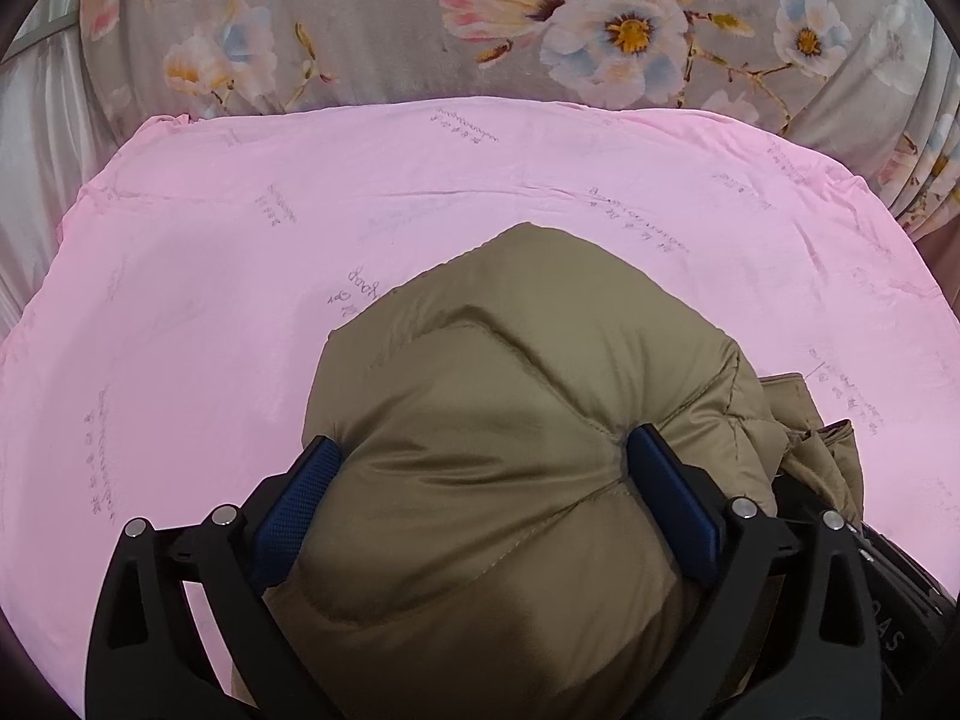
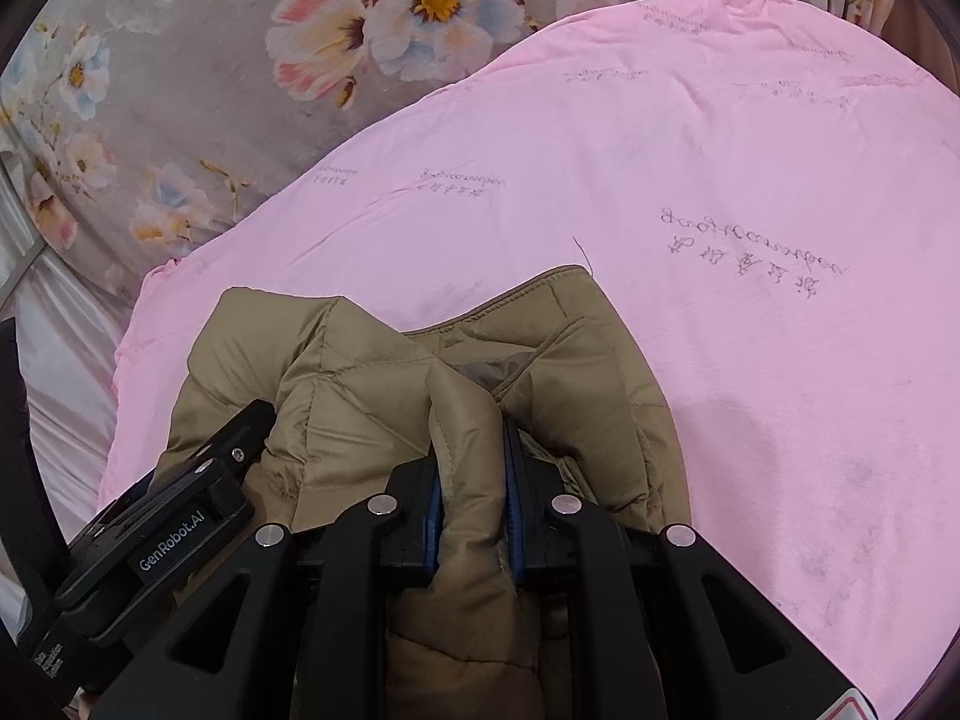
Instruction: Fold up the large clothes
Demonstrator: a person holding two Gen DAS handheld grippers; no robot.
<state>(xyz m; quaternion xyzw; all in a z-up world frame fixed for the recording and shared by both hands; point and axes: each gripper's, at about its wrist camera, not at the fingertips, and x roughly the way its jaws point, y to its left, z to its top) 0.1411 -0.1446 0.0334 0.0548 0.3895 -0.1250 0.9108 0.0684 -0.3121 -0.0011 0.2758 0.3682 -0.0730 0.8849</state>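
**Jacket gripped by both tools, fold not finished**

Jacket (image 1: 516,396), a padded olive-brown one, sits bunched on the pink sheet (image 1: 180,312) that covers the floral bedding (image 1: 372,30). The left gripper (image 1: 480,456) stands fairly wide, its 2 blue pads (image 1: 300,498) pressing a thick puffed bundle between them. The right gripper (image 2: 471,462) is narrow and pinches a thin fold of the same jacket (image 2: 372,372). The garment looks gathered into a compact heap, so some folding seems done. It probably remains to lay it flat and release it; neat edges are not visible yet.
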